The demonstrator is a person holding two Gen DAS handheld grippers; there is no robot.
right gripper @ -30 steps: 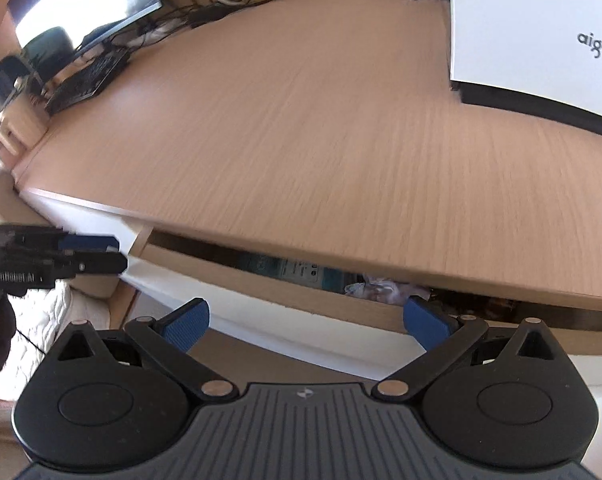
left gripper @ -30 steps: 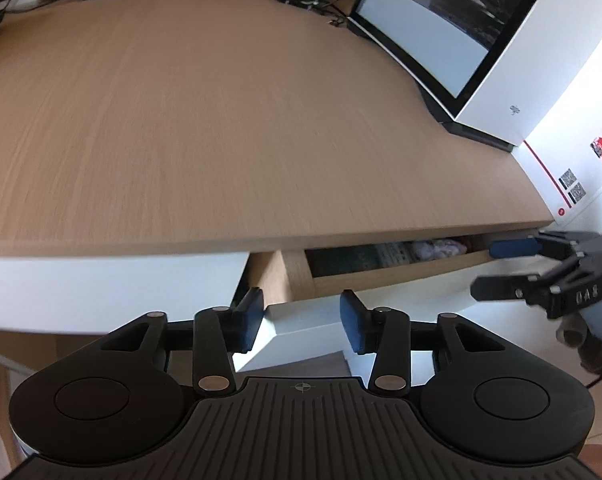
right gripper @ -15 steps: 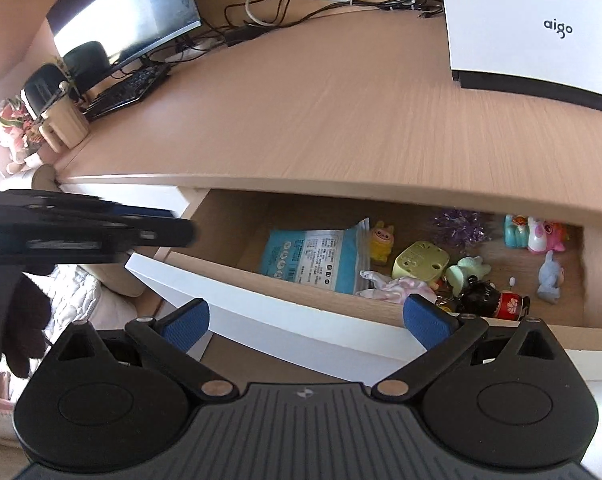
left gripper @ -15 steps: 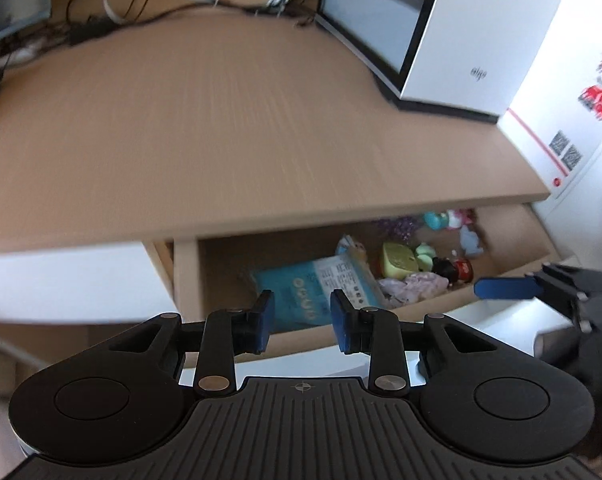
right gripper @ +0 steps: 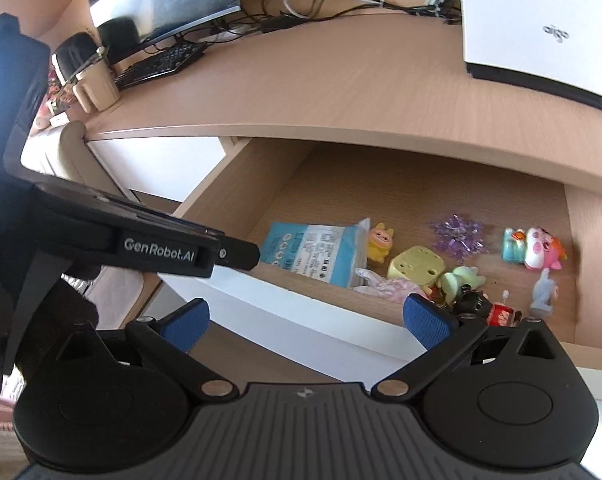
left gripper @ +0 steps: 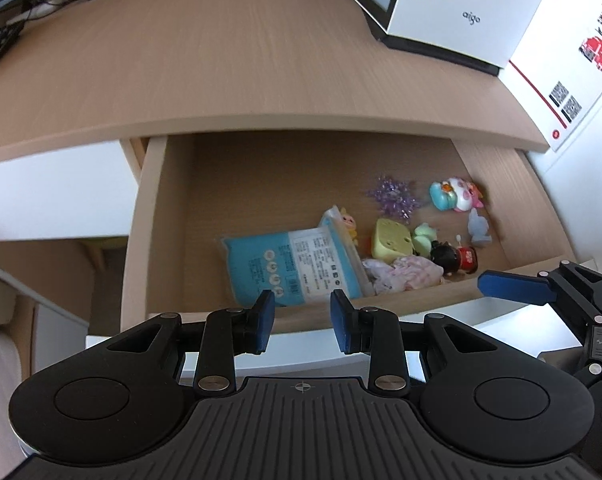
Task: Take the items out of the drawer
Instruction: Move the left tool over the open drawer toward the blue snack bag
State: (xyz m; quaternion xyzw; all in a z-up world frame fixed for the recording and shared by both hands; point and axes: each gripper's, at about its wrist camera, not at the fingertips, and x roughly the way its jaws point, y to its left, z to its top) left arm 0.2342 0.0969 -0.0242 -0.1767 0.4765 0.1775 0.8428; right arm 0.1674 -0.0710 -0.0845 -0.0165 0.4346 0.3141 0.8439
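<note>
The wooden drawer (left gripper: 161, 232) under the desk stands pulled out. Inside lie a light-blue packet (left gripper: 293, 268), a yellow block toy (left gripper: 393, 246), a purple glittery ornament (left gripper: 395, 200), a pink cloth (left gripper: 405, 274) and several small figurines. My left gripper (left gripper: 303, 320) hangs over the drawer's white front (right gripper: 301, 312) near the packet, jaws partly apart with nothing pinched. Its tip (right gripper: 241, 256) reaches over the front lip in the right wrist view. My right gripper (right gripper: 305, 322) stands wide open in front of the drawer, near the figurines (right gripper: 535, 250).
On the desk top (left gripper: 221, 64) stand a white computer case (left gripper: 461, 12) at the right and a monitor (right gripper: 169, 0), keyboard (right gripper: 161, 64) and cables at the back left. A white box with red print (left gripper: 573, 60) stands right of the desk.
The drawer has slid from nearly closed to far out, baring its contents. Both grippers drew back with it, and the left jaws came closer together.
</note>
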